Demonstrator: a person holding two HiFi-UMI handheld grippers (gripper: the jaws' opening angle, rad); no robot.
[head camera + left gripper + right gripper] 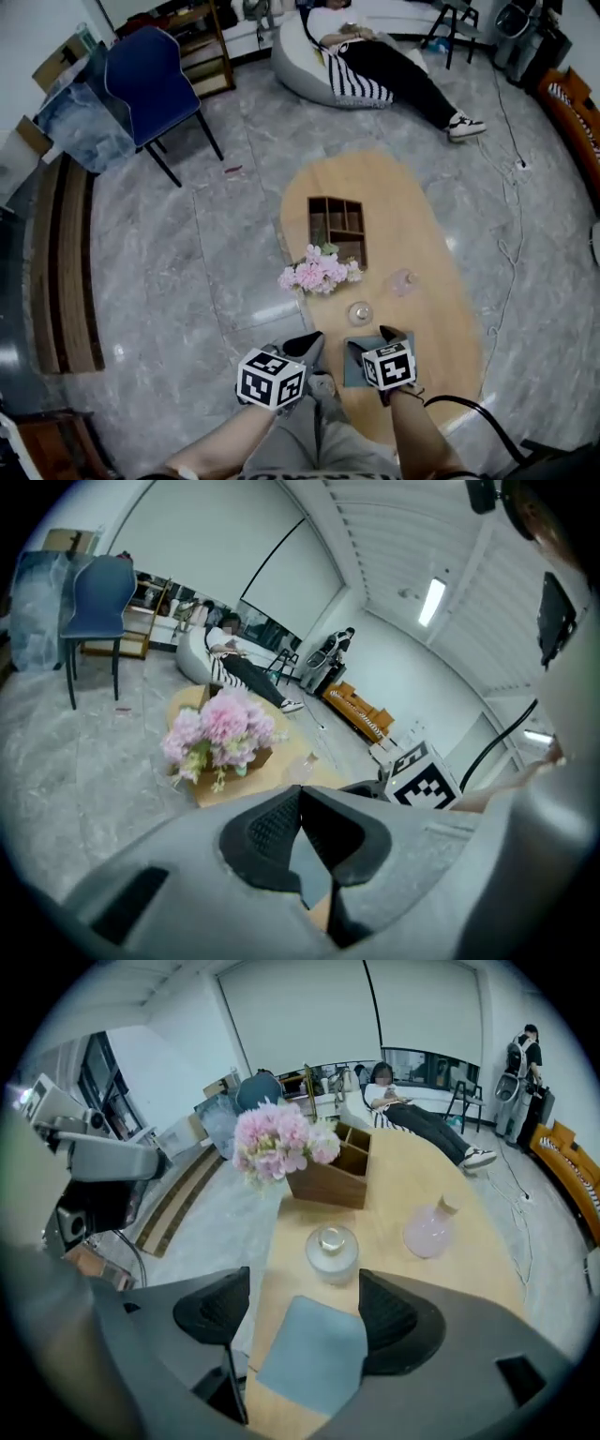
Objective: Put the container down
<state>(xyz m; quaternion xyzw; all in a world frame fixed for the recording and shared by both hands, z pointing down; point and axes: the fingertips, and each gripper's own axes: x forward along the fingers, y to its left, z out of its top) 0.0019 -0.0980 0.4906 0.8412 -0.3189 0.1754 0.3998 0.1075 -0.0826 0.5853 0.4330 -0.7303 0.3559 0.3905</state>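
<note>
Glass, brittle, likely slick: taking the jar (332, 1249) round its belly; holding right gripper (302, 1309) fingers apart, left gripper (300, 808) fingers together.

Head view looks down; all seemingly share flowers (319, 274).

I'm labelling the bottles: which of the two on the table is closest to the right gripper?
The clear round bottle, just beyond the grey mat ahead of the right gripper; the pink flask sits farther off, to its right.
</note>
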